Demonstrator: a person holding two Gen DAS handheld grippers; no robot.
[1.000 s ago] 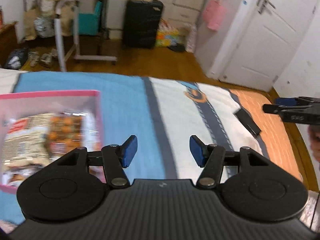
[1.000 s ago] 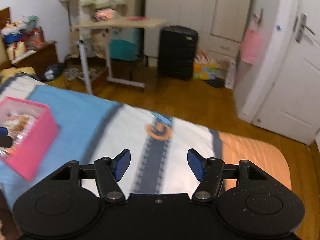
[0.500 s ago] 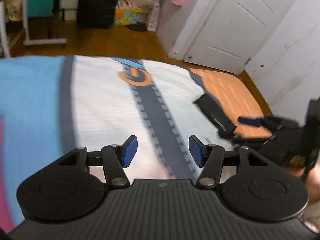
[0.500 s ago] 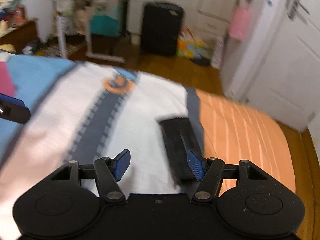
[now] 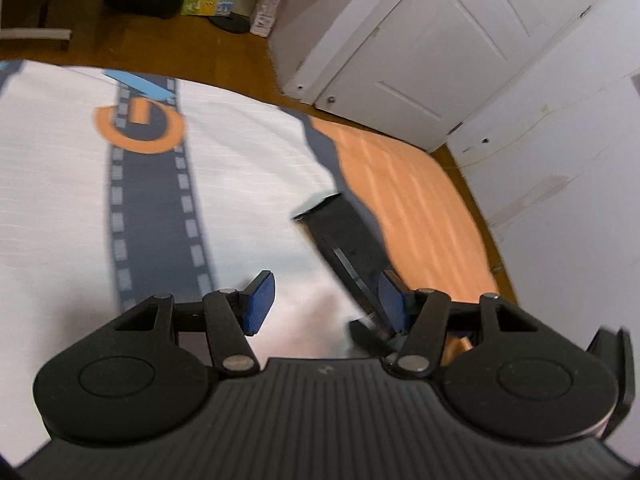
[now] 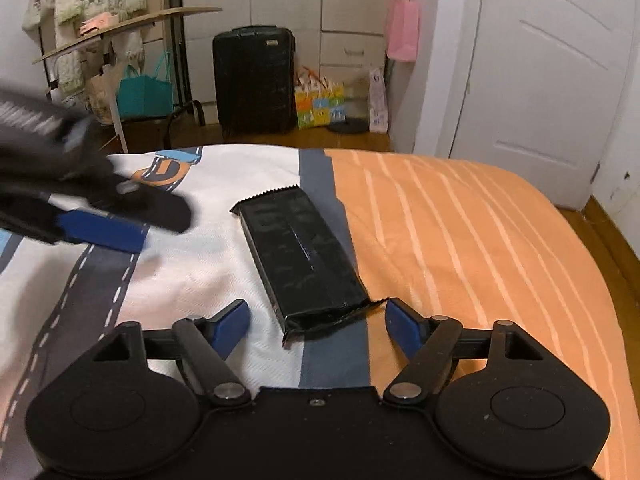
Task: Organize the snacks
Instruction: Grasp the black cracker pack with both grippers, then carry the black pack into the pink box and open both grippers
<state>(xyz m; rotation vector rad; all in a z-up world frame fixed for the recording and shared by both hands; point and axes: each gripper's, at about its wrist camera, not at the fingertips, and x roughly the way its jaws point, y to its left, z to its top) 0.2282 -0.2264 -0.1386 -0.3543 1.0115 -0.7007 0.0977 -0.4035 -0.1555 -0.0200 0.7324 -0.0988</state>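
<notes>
A long black snack packet (image 6: 300, 256) lies flat on the bed cover (image 6: 460, 240), where the white part meets the orange stripes. My right gripper (image 6: 316, 326) hovers low over its near end. Its jaws are opening, the packet's torn end lies between them, and the pads are not pressing on it. In the left wrist view the same packet (image 5: 344, 236) runs up to the right finger of my left gripper (image 5: 326, 304), which is open with nothing between its pads. The left gripper (image 6: 100, 232) also shows blurred at the left of the right wrist view.
Beyond the bed's foot stand a black suitcase (image 6: 252, 80), a colourful gift bag (image 6: 320, 104) and a rolling side table (image 6: 120, 28). A white door (image 6: 540, 80) is at the right. Past the bed's right edge lies the wooden floor (image 6: 608, 232).
Both grippers sank toward the bed and swung right. The pink snack box left both views. The black packet is now close in front, and the right jaws stand wider.
</notes>
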